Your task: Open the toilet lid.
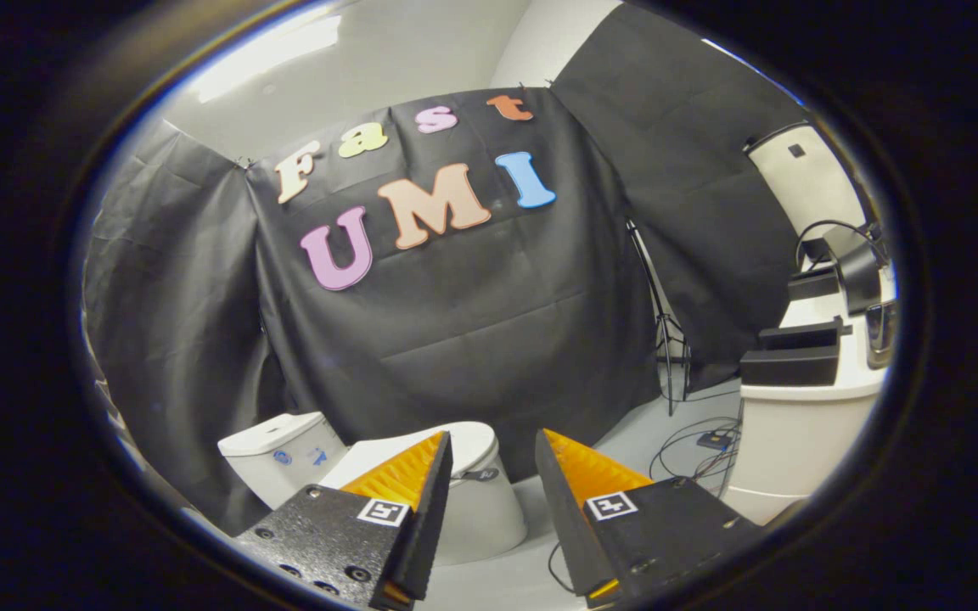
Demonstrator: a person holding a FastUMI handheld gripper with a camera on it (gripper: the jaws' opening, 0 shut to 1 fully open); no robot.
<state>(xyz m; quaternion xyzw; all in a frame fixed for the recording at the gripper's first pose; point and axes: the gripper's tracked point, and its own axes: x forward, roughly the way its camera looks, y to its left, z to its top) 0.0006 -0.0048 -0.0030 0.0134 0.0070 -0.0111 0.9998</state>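
- Gripper [493,445], lower centre of frame: fingers spread apart, grasping nothing.
- Toilet lid [476,441], just beyond the fingertips: down and closed, untouched.
- Toilet tank [277,450], lower left, beyond.
- Remaining, as judged: approach, grip the lid edge, lift.

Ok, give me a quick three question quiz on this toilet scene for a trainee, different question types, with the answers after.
1. True or false: the claw is gripping the toilet lid.
2. Is the lid up or down?
3. Multiple choice: the tripod stands A) in front of the tank, B) beside the white counter, C) on the toilet.

Key: 1. False, the fingers are open and short of the toilet. 2. Down. 3. B.
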